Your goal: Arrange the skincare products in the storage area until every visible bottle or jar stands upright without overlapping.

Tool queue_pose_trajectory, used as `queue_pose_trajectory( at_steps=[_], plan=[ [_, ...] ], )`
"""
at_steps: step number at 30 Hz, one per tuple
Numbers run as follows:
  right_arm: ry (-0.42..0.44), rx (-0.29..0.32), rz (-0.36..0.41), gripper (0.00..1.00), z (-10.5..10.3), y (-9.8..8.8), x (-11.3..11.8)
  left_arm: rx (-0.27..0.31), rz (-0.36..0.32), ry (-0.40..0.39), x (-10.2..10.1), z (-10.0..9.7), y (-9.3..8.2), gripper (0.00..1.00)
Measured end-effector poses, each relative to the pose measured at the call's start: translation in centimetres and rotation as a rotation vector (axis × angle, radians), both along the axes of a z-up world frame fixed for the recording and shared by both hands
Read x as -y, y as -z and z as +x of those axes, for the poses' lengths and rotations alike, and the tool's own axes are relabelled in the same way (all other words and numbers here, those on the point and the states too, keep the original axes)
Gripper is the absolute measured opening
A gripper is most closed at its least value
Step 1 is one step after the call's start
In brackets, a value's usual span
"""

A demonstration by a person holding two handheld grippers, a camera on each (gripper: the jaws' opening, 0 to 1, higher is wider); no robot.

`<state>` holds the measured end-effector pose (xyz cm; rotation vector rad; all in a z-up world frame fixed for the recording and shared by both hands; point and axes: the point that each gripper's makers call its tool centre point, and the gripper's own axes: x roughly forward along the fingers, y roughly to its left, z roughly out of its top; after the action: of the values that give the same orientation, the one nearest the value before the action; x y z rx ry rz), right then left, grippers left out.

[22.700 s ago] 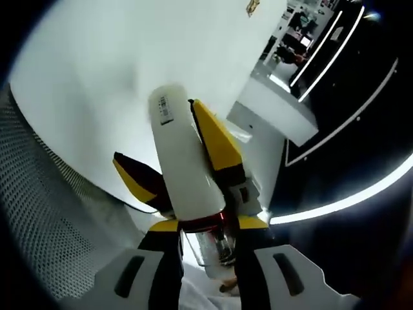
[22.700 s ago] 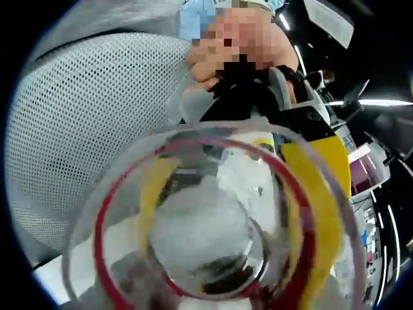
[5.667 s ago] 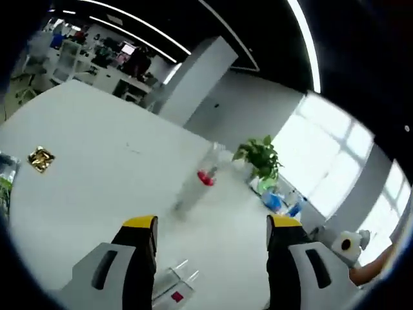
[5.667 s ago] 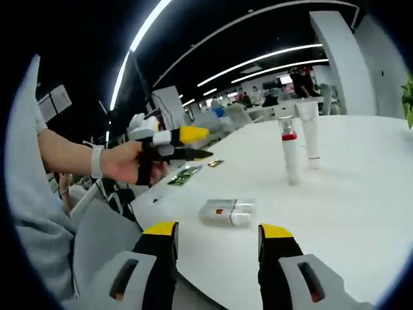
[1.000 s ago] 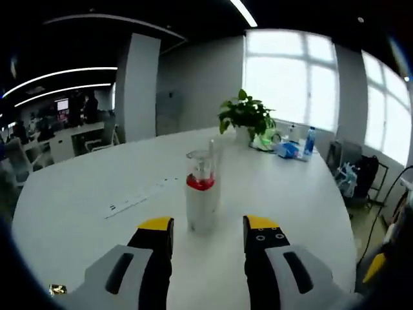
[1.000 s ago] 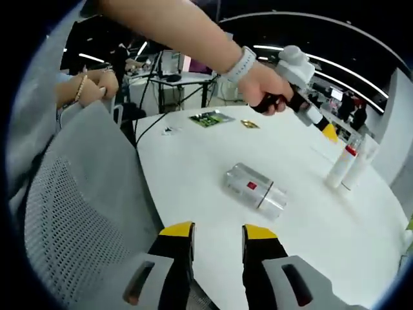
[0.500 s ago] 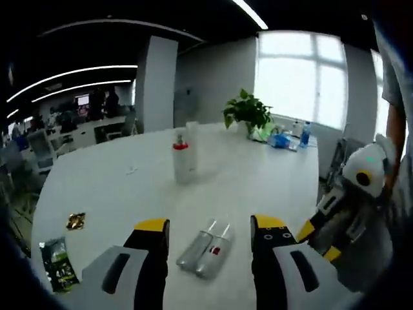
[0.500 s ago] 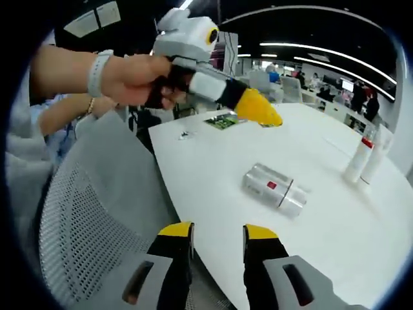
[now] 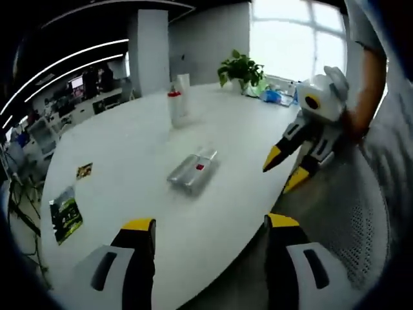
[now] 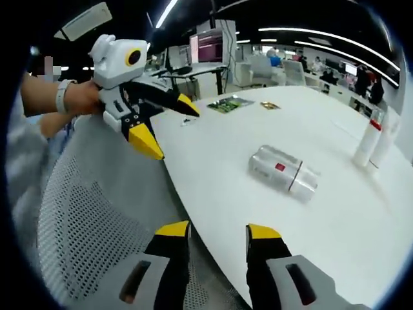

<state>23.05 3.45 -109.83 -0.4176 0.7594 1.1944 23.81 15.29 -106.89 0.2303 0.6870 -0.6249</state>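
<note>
In the left gripper view, your left gripper (image 9: 205, 226) hangs released over the near edge of the smooth white round table (image 9: 129, 187), jaws wide apart. A silvery cylindrical bottle (image 9: 190, 170) with a small red label lies on its side mid-table; a red-collared bottle (image 9: 175, 106) and a white tube (image 9: 184, 92) stand upright far behind.

In the right gripper view, your right gripper (image 10: 211, 234) is released, jaws apart over a grey mesh chair (image 10: 90, 219) and the table edge.
</note>
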Motion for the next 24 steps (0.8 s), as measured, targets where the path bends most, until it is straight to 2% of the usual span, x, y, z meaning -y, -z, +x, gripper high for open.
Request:
queue_pose_trajectory(
  at_steps=[2, 3, 4, 7, 8, 10, 11, 13, 14, 15, 16, 18, 21, 24],
  plan=[
    [-0.018, 0.025, -0.026, 0.32, 0.0, 0.2, 0.2, 0.056, 0.012, 0.068, 0.8, 0.2, -0.6, 0.7],
    [-0.019, 0.018, -0.034, 0.32, -0.1, 0.4, 0.2, 0.06, 0.011, 0.075, 0.8, 0.2, -0.7, 0.7],
    [-0.017, 0.012, -0.047, 0.33, -0.2, 0.6, 0.4, 0.049, 0.004, 0.069, 0.6, -0.1, -0.6, 0.7],
    [-0.027, 0.025, -0.065, 0.34, -0.1, 0.8, 0.5, 0.036, 0.045, 0.101, -0.1, -1.1, 0.2, 0.71],
    [-0.033, 0.031, -0.073, 0.35, -0.2, 0.8, 0.5, 0.023, 0.064, 0.137, 0.0, -1.5, 0.7, 0.7],
    [-0.039, 0.047, -0.087, 0.36, -0.2, 0.8, 0.4, 0.034, 0.05, 0.201, 0.9, -1.8, 1.1, 0.68],
    [-0.039, 0.056, -0.088, 0.36, -0.1, 0.8, 0.4, 0.053, 0.052, 0.208, 1.0, -1.6, 1.3, 0.66],
    [-0.036, 0.074, -0.097, 0.36, 0.1, 0.8, 0.4, 0.047, 0.086, 0.195, 1.2, -1.6, 1.8, 0.63],
    [-0.035, 0.093, -0.097, 0.36, 0.3, 0.8, 0.5, 0.095, 0.13, 0.216, 1.3, -1.5, 1.7, 0.62],
    [-0.032, 0.098, -0.102, 0.36, 0.4, 0.8, 0.6, 0.13, 0.142, 0.241, 1.6, -1.4, 1.6, 0.62],
    [-0.025, 0.097, -0.107, 0.37, 0.6, 0.9, 0.7, 0.108, 0.119, 0.247, 2.0, -1.8, 1.8, 0.64],
    [-0.013, 0.088, -0.112, 0.39, 0.7, 1.0, 0.8, 0.096, 0.119, 0.252, 2.0, -1.7, 2.1, 0.72],
    [-0.013, 0.094, -0.134, 0.41, 0.7, 1.3, 0.9, 0.093, 0.128, 0.231, 1.5, -1.5, 2.2, 0.74],
    [-0.01, 0.089, -0.132, 0.43, 0.7, 1.2, 0.9, 0.104, 0.106, 0.197, 1.3, -1.1, 1.7, 0.76]
  ],
)
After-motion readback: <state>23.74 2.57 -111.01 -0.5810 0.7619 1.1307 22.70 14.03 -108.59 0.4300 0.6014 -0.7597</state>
